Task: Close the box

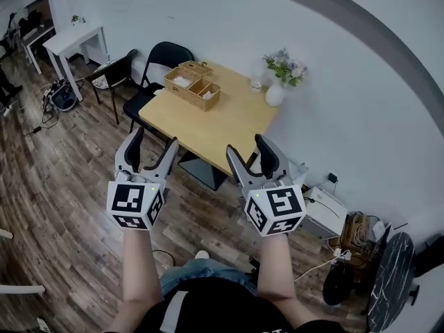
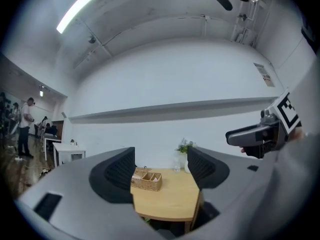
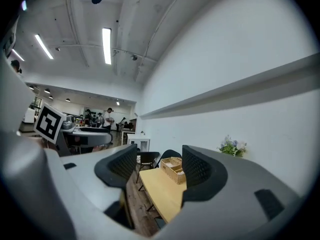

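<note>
At the far left corner of the worktop (image 1: 225,127), just beside a black chair (image 1: 165,55), sits the woven box (image 1: 194,87). Its compartments show open from above, and a lid flap (image 1: 197,66) seems to be folded back on the far side, though it is small in every view. A white vase of flowers (image 1: 275,93) stands at the far right corner, well apart from the box.

Step in hand, as judged: approach. The box is not yet closed and nothing touches it. The person stands on the wooden floor (image 1: 62,207), short of the near edge of the worktop, with both grippers held out level toward it.

Left gripper (image 1: 154,141): jaws spread wide, nothing between the pads. Its own view shows only the distant worktop and box through the gap. It is empty and touches nothing.

Right gripper (image 1: 247,146): jaws equally wide apart, also empty. Its own view looks through the gap at the box and along the worktop edge. No contact.

Next move, as judged: get to the near edge of the worktop and reach across to the far left corner. One gripper then needs to get behind or under the lid flap and swing it forward over the compartments, while the other steadies the box wall. The box looks light, so it may slide when pushed.
</note>
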A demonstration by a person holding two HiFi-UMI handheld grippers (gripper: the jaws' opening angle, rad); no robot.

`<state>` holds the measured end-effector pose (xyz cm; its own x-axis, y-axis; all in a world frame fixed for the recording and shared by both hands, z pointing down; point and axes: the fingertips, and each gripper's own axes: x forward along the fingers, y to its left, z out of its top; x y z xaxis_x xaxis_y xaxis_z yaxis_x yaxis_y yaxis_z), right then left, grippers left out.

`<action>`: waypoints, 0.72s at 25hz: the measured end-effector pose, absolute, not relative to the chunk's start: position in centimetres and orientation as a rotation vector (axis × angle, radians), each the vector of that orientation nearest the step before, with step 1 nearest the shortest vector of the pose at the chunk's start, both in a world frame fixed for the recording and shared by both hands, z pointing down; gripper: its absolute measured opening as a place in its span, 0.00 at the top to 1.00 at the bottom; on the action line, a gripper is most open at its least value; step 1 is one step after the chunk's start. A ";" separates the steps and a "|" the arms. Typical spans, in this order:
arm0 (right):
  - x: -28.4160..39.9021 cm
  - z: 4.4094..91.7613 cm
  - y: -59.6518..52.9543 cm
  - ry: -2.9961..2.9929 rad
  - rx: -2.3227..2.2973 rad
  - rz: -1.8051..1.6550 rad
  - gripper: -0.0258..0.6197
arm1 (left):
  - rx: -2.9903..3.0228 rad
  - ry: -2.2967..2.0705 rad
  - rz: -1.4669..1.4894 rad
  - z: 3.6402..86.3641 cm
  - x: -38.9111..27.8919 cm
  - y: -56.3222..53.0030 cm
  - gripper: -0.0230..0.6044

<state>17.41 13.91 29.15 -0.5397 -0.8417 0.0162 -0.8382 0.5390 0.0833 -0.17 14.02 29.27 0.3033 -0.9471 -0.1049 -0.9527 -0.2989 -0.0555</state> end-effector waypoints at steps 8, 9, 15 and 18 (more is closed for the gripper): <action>20.1 30.2 10.4 -2.724 1.501 -0.100 0.51 | -2.366 1.880 0.006 30.2 0.8 11.3 0.46; 20.1 30.5 10.1 -2.734 1.500 -0.085 0.51 | -2.361 1.889 0.000 30.3 0.7 11.1 0.46; 20.4 31.5 8.4 -2.680 1.485 -0.101 0.51 | -2.363 1.928 0.037 30.7 0.1 9.1 0.46; 20.8 31.6 6.7 -2.662 1.500 -0.109 0.51 | -2.372 1.927 0.055 30.9 0.2 7.2 0.46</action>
